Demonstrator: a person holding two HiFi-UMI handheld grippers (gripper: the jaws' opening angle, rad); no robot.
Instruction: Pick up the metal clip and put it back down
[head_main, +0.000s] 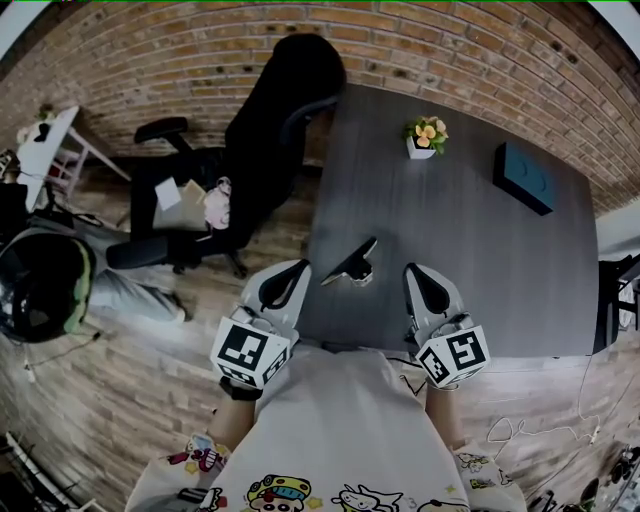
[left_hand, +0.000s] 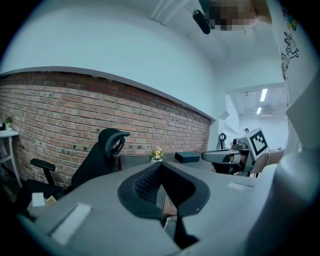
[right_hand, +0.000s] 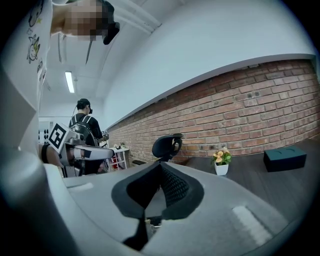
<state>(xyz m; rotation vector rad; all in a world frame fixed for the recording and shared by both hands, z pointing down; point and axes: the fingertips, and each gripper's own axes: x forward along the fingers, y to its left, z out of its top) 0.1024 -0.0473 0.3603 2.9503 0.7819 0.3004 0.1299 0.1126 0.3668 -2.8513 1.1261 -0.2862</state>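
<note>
The dark table (head_main: 470, 270) carries a metal clip (head_main: 350, 263), a flower pot (head_main: 424, 141) (small, white) and a blue box (head_main: 526, 178).

Right gripper (right_hand: 160, 175): jaws together, nothing between them.
Table (right_hand: 252, 176): flower pot (right_hand: 221, 163) and dark box (right_hand: 285, 158), well apart.
Behind: office chair (right_hand: 168, 145), brick wall (right_hand: 240, 110).

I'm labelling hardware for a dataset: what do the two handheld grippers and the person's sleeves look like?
Both the left gripper and right gripper are pale grey shells with black ribbed pads inside the tongs, each carrying a white cube of black square markers. The person wears a light top printed with cartoons.
</note>
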